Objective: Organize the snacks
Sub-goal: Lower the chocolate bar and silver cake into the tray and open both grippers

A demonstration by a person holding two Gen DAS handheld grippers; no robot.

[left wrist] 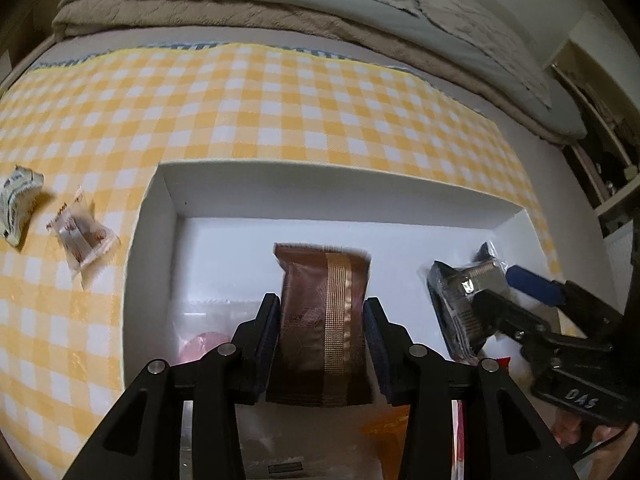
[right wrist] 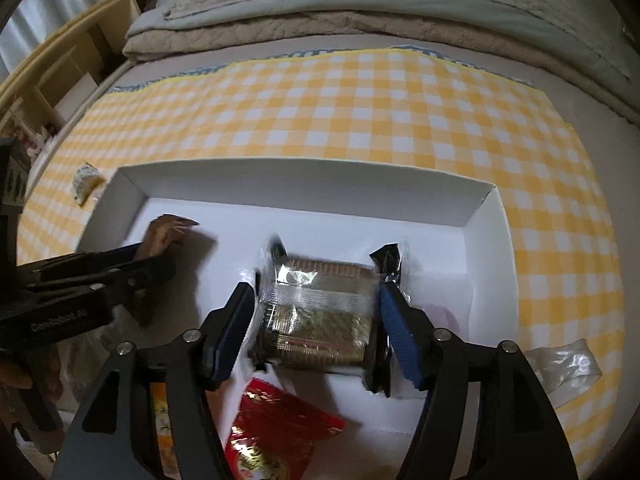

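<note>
The left gripper's (left wrist: 322,340) two black fingers stand on either side of a brown snack packet (left wrist: 320,320) with a gold stripe down its front. The packet fills the space between the pads, and whether they press on it or only stand beside it cannot be told. The packet stands upright over the floor of a shallow white box (left wrist: 256,208).

To the left of the box, two small wrapped sweets lie on a yellow and white checked cloth (left wrist: 280,92): a pale wrapped sweet (left wrist: 18,206) at the far left edge, and a clear wrapped sweet (left wrist: 82,236) with red print nearer the box. Inside the box, a pink item (left wrist: 202,346) shows under clear plastic beside the left gripper.

Further right in the same box, the right gripper's (right wrist: 318,320) fingers, with blue pads, flank a silver foil packet (right wrist: 316,316) in clear wrapping. The left pad seems to stand a little off the wrapper; the right one looks close against it, though blur leaves contact unclear. Below it lies a red packet (right wrist: 276,440) with gold print, partly over the box's near edge. A crumpled clear wrapper (right wrist: 568,364) sits on the cloth to the right of the box.

Folded grey and beige bedding (left wrist: 280,8) lies beyond the cloth.
</note>
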